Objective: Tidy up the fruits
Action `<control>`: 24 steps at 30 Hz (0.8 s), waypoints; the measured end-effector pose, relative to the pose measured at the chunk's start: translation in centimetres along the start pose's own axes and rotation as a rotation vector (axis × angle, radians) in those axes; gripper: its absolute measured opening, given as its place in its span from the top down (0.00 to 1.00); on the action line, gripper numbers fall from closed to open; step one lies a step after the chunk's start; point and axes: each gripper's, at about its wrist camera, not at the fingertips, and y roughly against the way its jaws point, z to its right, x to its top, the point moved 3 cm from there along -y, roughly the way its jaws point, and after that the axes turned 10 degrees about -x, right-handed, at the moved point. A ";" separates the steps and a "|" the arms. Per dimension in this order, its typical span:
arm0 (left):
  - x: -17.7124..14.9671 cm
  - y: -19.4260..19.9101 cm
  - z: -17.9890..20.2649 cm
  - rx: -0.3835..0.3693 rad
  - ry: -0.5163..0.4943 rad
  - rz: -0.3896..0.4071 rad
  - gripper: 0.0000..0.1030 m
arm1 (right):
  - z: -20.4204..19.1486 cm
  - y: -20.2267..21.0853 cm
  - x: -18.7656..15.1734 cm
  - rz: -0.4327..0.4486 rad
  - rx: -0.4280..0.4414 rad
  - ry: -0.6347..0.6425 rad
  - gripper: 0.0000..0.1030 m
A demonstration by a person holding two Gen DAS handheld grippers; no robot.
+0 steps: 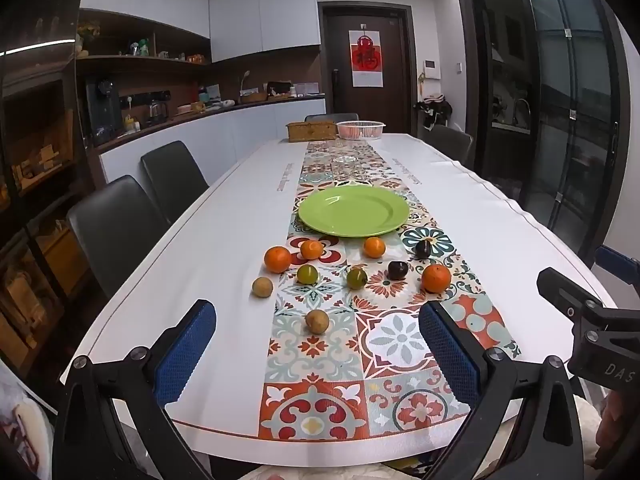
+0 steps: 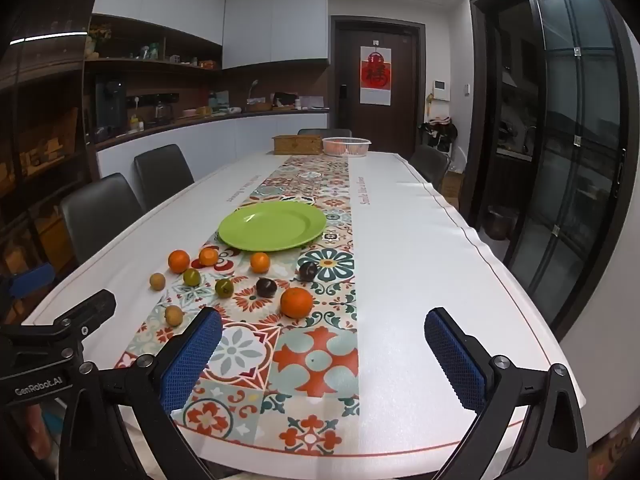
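Ten small fruits [image 1: 356, 278] lay on the table [image 1: 224, 232] near my green plate [image 1: 353, 211]. My left gripper [image 1: 318, 346] and right gripper [image 2: 323, 354] were both wide apart, holding nothing.

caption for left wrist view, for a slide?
Open left gripper faces ten loose fruits and an empty green plate on the table runner.

— Looks like a home dining room joined to a kitchen.
— Going by what?
— Long dining table [image 1: 224, 216] with patterned runner [image 1: 320, 360], padded chairs [image 1: 116, 220], counter [image 1: 208, 114] crowded with kettle [image 1: 155, 111] and small appliances, white wall cabinets [image 1: 264, 12], red calendar [image 1: 366, 58] on entrance door [image 1: 394, 80].
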 end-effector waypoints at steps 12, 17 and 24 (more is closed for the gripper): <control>-0.3 -0.3 0.0 -0.005 0.003 0.002 0.00 | 0.0 0.0 0.0 0.002 0.000 0.000 0.01; 0.0 0.3 -0.1 -0.006 0.003 0.019 0.00 | 0.0 0.1 0.0 0.002 0.000 0.001 0.00; 0.1 0.6 0.0 -0.006 0.001 0.024 0.00 | 0.0 0.1 0.0 0.003 0.000 0.000 0.01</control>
